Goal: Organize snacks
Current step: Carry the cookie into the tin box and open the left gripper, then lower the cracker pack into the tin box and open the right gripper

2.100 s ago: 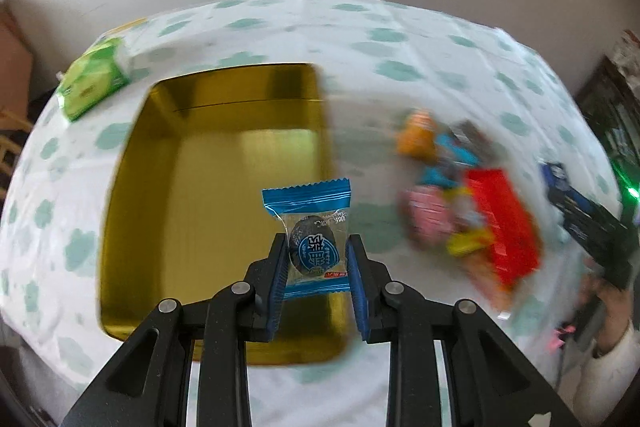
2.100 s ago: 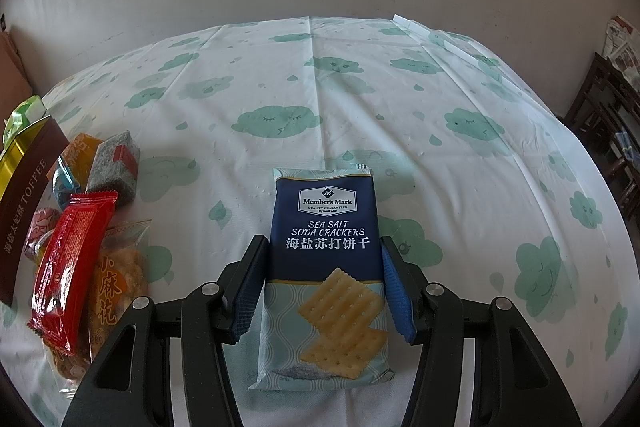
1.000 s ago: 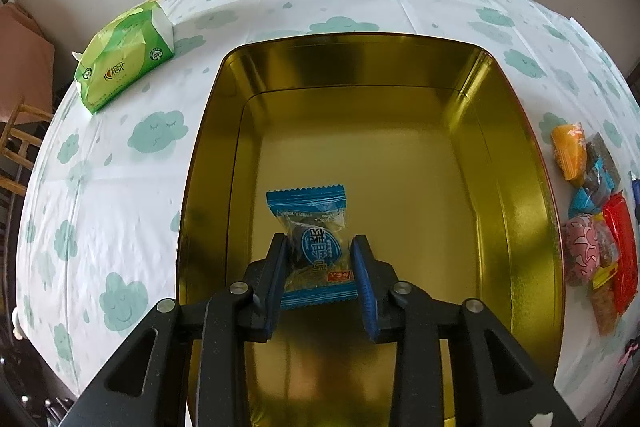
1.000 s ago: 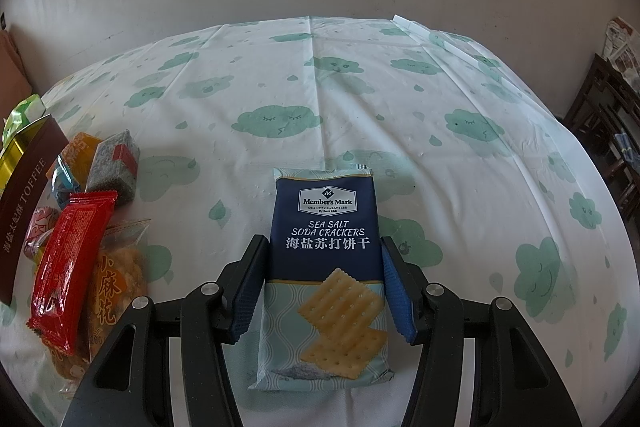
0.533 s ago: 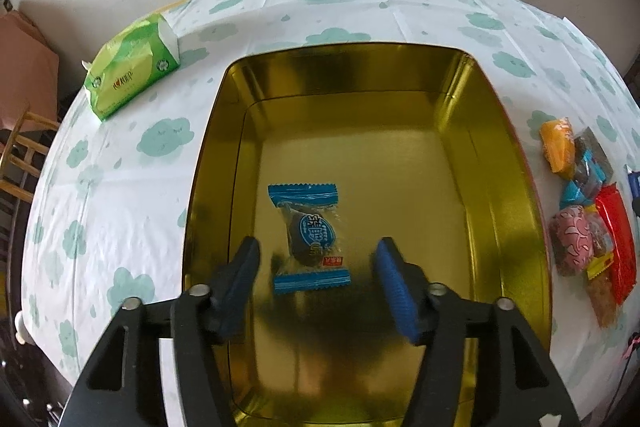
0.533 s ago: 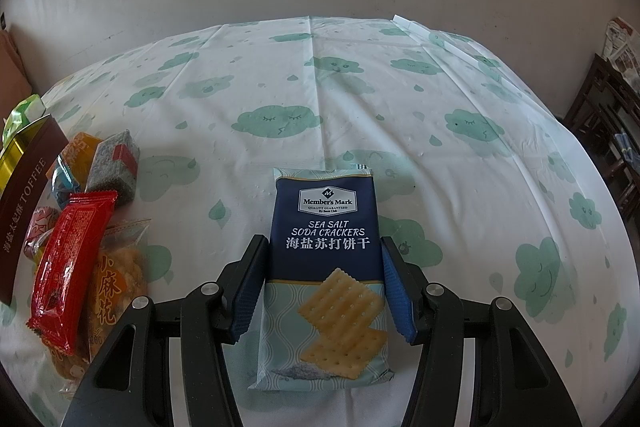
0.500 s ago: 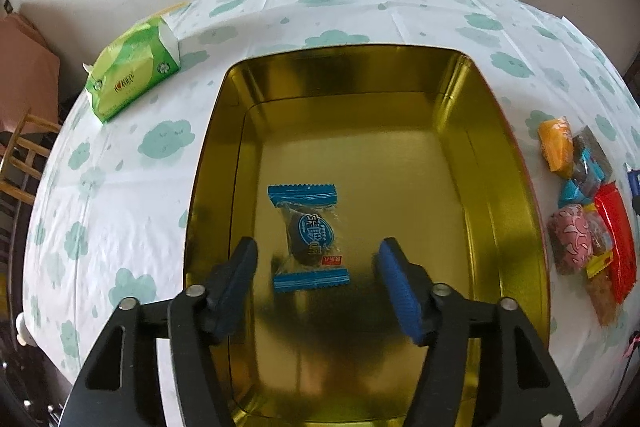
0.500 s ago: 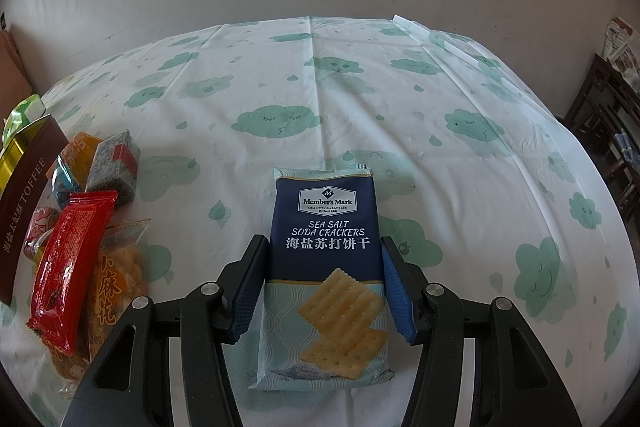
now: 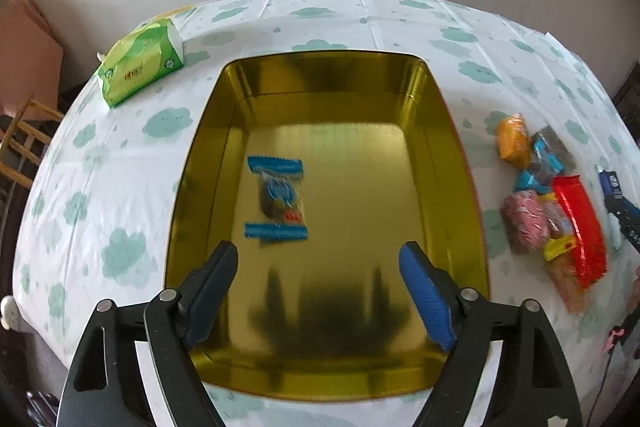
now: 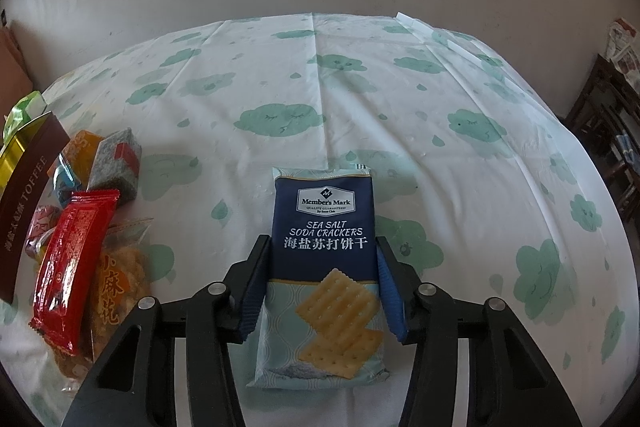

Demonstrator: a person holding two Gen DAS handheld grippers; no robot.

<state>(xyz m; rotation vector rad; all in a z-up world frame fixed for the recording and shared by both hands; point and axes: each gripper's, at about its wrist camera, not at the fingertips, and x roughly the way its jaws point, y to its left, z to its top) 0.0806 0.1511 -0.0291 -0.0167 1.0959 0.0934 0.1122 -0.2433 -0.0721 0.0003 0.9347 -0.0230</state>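
The tabletop (image 9: 328, 11), under a white cloth printed with green clouds, carries everything. On it stands the gold tin (image 9: 448, 131), wide and shallow, with one blue-wrapped candy (image 9: 276, 199) lying flat on its floor toward the left wall. A green tissue pack (image 9: 140, 67) sits off the tin's far left corner, and a pile of small snacks (image 9: 548, 203) lies to the tin's right, well apart from it.

The cracker packet (image 10: 324, 267) lies flat on the cloth in front of the right hand-held gripper (image 10: 320, 291), with the red packet (image 10: 76, 267) and the other sweets beside the tin's brown side at the left edge of that view.

The step in hand looks like a hand-over of work: one snack is dropped in, the next is being taken. To do it well, the right pair should close squarely on the packet's long edges near the middle, firm enough to lift but not to crush the crackers, then carry it level over the tin's rim and lay it beside the candy, not on top.

The left hand-held gripper (image 9: 316, 267) points steeply down over the tin's near end, its jaws opening wide with nothing between them; the candy lies just beyond its tips. The right hand-held gripper also tilts downward, its jaws closing with the cracker packet between them, the pads at or just beside its edges.
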